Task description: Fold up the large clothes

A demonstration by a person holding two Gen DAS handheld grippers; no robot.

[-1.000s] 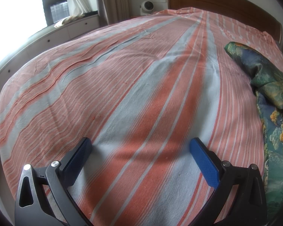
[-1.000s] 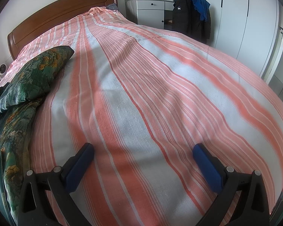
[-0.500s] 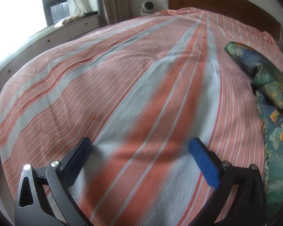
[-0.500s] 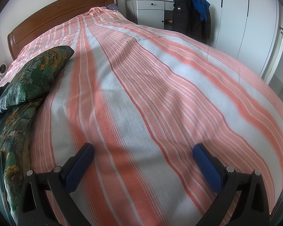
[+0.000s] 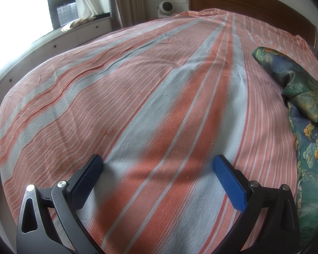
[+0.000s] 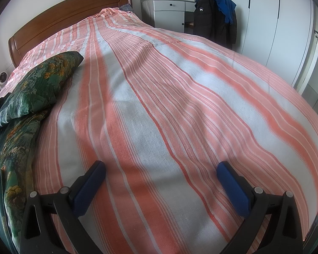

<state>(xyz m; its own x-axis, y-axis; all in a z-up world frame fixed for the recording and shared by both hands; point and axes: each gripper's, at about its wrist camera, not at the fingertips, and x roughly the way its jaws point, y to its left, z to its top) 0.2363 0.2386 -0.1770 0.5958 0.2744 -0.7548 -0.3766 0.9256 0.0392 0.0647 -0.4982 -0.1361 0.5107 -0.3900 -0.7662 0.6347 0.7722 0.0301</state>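
Wooden headboard (image 6: 70, 19); white wardrobe (image 6: 265, 21); bright window (image 5: 17, 17).

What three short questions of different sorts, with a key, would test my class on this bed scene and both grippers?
1. True or false: the left gripper is shut on the green patterned garment.
2. Multiple choice: in the right wrist view, the green patterned garment lies A) left of the right gripper, B) between its fingers, C) on the wooden headboard.
3. Fill in: both grippers hang over the ______ bedspread.

Key: 1 false, its jaws stand wide apart and empty; 2 A; 3 striped.
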